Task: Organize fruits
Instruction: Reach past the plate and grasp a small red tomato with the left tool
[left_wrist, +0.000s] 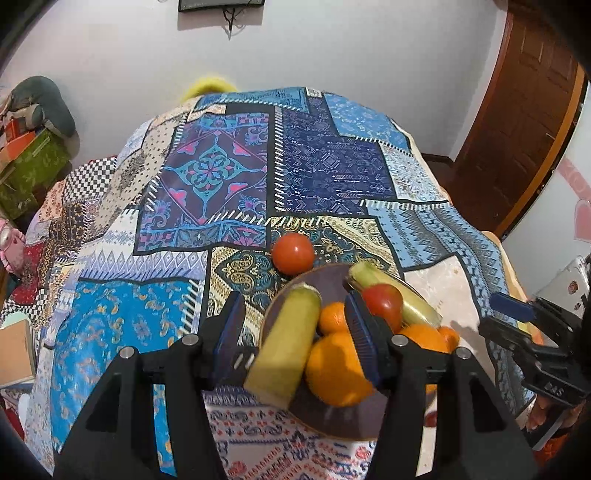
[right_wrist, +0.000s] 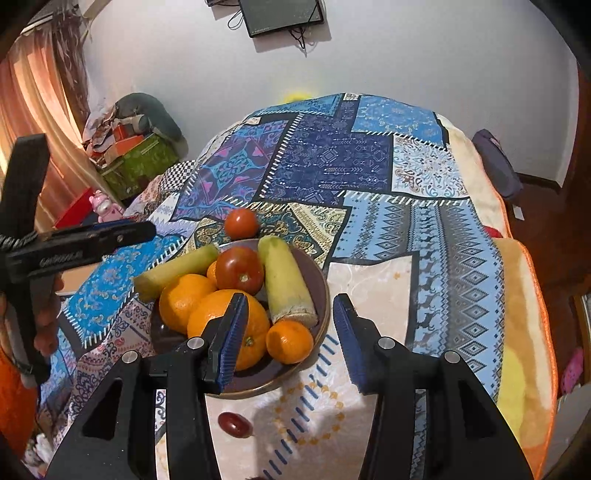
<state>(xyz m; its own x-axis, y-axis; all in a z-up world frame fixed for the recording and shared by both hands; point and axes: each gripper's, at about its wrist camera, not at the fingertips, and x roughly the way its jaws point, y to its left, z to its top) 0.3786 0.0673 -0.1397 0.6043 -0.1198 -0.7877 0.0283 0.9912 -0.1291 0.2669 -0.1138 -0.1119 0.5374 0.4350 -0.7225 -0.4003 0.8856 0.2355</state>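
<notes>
Two claws hover over the brown plate (right_wrist: 325, 295) on the patchwork-covered table (right_wrist: 369, 166). Plate holds oranges (right_wrist: 184, 299), a tomato (right_wrist: 240, 269) & two pale green squash-like veg (right_wrist: 284, 280). 2nd tomato (right_wrist: 241, 223) sits on the cloth just beyond plate's far rim; a small dark red fruit (right_wrist: 235, 424) lies near its front rim. Left claw (left_wrist: 295, 332) spread above plate's left side, pinching nothing. Right claw (right_wrist: 291, 339) also spread, empty, over plate's right edge.
</notes>
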